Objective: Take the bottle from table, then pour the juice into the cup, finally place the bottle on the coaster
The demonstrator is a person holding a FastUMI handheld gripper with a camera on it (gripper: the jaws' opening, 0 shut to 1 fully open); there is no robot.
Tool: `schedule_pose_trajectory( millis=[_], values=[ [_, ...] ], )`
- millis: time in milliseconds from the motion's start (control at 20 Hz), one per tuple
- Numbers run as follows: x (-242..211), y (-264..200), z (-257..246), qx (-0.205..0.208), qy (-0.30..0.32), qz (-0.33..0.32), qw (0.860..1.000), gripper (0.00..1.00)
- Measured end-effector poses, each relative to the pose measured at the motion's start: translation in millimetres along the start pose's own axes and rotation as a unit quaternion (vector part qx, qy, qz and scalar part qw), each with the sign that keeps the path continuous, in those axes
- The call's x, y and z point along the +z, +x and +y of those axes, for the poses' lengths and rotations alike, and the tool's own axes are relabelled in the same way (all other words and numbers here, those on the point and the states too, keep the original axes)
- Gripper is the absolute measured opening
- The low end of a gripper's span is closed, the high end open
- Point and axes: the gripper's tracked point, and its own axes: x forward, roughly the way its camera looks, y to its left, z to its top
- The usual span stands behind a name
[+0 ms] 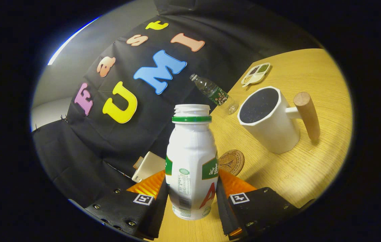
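Wooden tabletop (298, 174) tilted in view. Gripper (192, 198) pinches uncapped white bottle (192, 158) from both sides, contents not visible. Cup (271, 117) beyond the fingers, dark inside; coaster (232, 161) just behind bottle. Clear water bottle (214, 92) and divided snack tray (256, 74) farther back.

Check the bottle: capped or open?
Open. The bottle, clamped between the gripper fingers, shows bare neck threads above its green ring, no cap.

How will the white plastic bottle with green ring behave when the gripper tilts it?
The white plastic bottle, clamped in the gripper, is uncapped, so juice probably spills early. Its glossy label may slip. Its thin walls likely dent somewhat.
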Motion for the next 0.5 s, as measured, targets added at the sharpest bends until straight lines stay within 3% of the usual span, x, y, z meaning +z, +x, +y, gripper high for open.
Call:
schedule_pose_trajectory(
  millis=[500],
  values=[
    [2.8,2.8,3.5,0.026,0.124,0.008,0.992,0.67]
  ],
)
